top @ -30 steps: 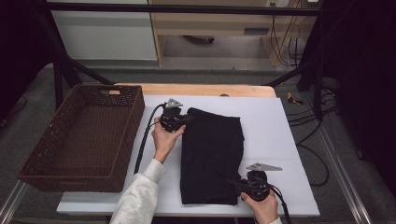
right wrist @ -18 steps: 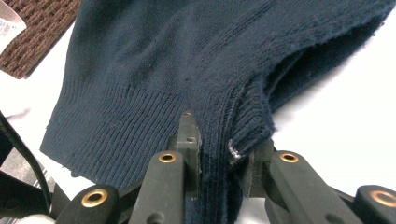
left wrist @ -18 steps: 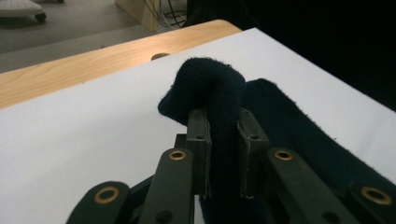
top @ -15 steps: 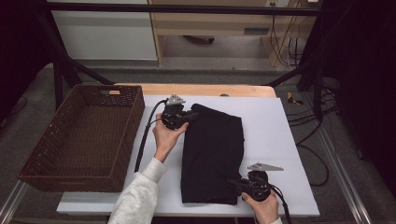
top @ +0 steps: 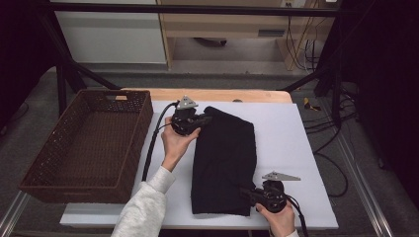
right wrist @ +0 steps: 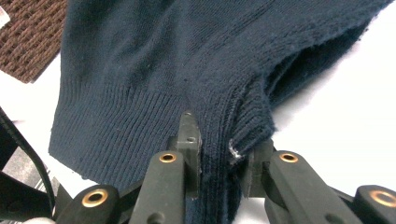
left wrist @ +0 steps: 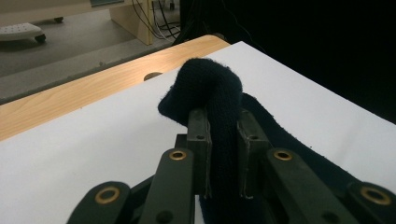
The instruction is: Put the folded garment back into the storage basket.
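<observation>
Nearest to us, our right claw (top: 245, 192) is clenched on the near right corner of the dark sweater (top: 225, 158). That corner bunches thick between its jaws. Farther off, our left claw (top: 206, 119) is clenched on the far left corner, with a lump of knit poking up past its jaws. The sweater lies in the middle of the white worktop (top: 296, 148). To fold it well, we think we should squeeze tight, lift both corners evenly and keep the cloth flat. We count one sweater, two claws, and one brown basket (top: 89, 143) on the left.
</observation>
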